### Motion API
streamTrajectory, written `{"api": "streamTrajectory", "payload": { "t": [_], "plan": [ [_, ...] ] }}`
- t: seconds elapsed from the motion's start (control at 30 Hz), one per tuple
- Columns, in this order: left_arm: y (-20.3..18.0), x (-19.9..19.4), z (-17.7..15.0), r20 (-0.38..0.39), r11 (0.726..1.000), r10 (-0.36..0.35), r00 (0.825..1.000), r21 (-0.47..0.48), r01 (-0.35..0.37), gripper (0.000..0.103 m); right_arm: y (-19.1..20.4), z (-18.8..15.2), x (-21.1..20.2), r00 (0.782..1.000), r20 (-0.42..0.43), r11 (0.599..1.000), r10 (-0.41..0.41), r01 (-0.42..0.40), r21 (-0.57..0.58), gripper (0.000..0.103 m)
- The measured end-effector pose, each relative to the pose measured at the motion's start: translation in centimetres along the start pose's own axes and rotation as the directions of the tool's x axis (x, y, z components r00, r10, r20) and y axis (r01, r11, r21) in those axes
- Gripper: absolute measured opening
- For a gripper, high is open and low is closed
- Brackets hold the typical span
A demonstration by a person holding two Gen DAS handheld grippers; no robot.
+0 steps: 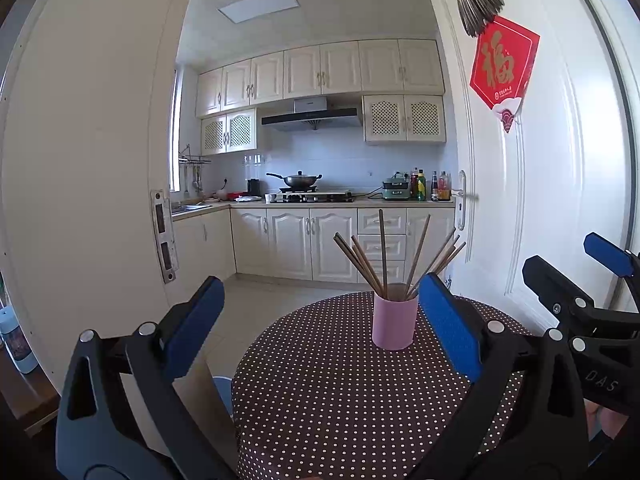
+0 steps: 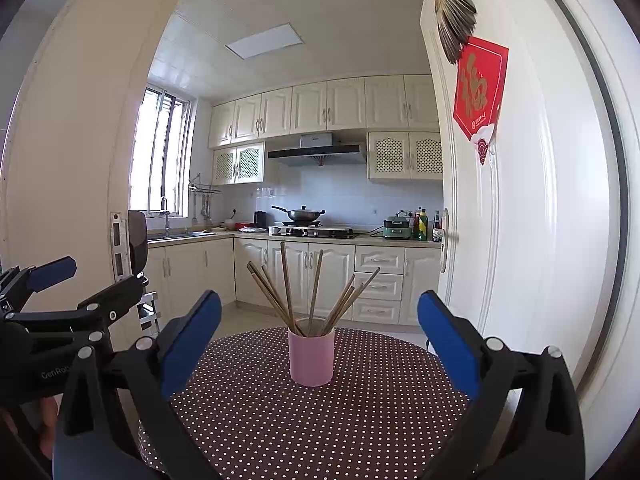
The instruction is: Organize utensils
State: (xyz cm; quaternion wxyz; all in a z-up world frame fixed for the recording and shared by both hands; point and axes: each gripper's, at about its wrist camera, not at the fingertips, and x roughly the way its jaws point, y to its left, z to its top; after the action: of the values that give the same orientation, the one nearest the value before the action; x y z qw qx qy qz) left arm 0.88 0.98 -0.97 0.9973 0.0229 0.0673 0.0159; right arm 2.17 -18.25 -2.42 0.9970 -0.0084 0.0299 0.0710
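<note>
A pink cup (image 1: 394,322) (image 2: 311,358) stands upright on a round table with a brown polka-dot cloth (image 1: 340,400) (image 2: 320,420). Several brown chopsticks (image 1: 383,256) (image 2: 286,288) fan out of the cup. My left gripper (image 1: 326,320) is open and empty, nearer than the cup and a little to its left. My right gripper (image 2: 320,336) is open and empty too, with the cup seen between its blue pads (image 2: 192,340). In each view the other gripper shows at the edge: the right one (image 1: 584,280) and the left one (image 2: 72,292).
Beyond the table lies a kitchen with cream cabinets (image 1: 296,240), a stove with a wok (image 1: 298,180) and bottles (image 1: 432,186) on the counter. A white door (image 1: 520,180) with a red paper charm (image 1: 502,64) stands at the right. A door frame (image 1: 100,160) is at the left.
</note>
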Motion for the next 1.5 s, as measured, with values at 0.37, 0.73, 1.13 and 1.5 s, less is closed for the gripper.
{"api": "streamTrajectory", "payload": {
  "t": [0.37, 0.73, 1.13, 1.5],
  "plan": [
    [0.05, 0.01, -0.05, -0.002, 1.0, 0.0, 1.0, -0.001, 0.0, 0.096, -0.04, 0.08, 0.1, 1.0, -0.002, 1.0, 0.001, -0.001, -0.001, 0.095],
    [-0.07, -0.13, -0.1, 0.01, 1.0, 0.007, 1.0, 0.007, -0.007, 0.096, -0.17, 0.07, 0.17, 1.0, -0.005, 1.0, 0.002, -0.002, 0.003, 0.095],
    [-0.1, -0.07, -0.22, 0.006, 1.0, 0.008, 1.0, 0.004, -0.008, 0.096, -0.01, -0.07, 0.23, 1.0, -0.008, 1.0, 0.002, -0.002, 0.005, 0.095],
    [-0.14, 0.08, -0.29, 0.004, 1.0, 0.009, 1.0, 0.006, -0.009, 0.096, 0.1, -0.21, 0.13, 1.0, -0.009, 1.0, 0.002, -0.002, 0.007, 0.095]
  ]
}}
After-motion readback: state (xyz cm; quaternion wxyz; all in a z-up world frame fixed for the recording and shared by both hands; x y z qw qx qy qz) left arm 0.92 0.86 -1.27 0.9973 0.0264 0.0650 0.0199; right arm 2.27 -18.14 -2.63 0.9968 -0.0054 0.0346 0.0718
